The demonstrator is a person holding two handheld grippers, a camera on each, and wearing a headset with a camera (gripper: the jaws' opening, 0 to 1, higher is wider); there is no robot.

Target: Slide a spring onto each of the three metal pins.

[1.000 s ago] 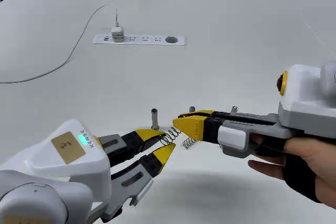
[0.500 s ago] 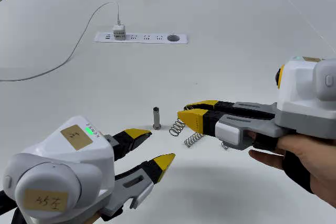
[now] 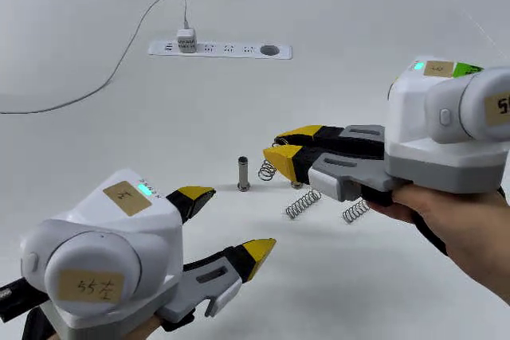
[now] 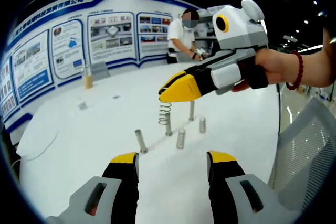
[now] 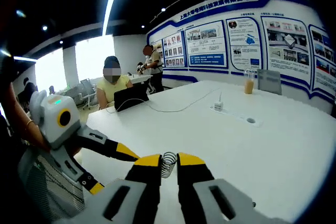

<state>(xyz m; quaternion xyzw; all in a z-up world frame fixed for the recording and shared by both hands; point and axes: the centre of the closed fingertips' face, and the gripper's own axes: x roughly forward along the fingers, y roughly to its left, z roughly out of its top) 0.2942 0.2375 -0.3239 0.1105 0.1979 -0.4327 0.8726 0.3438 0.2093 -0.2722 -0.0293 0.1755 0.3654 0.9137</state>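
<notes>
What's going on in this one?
A person works two hand-held grippers over a white table. The right claw is shut on a spring, holding it low beside a bare pin; it is not on that pin. The left claw is open and empty, nearer the person. Two loose springs lie on the table by the right claw.
</notes>
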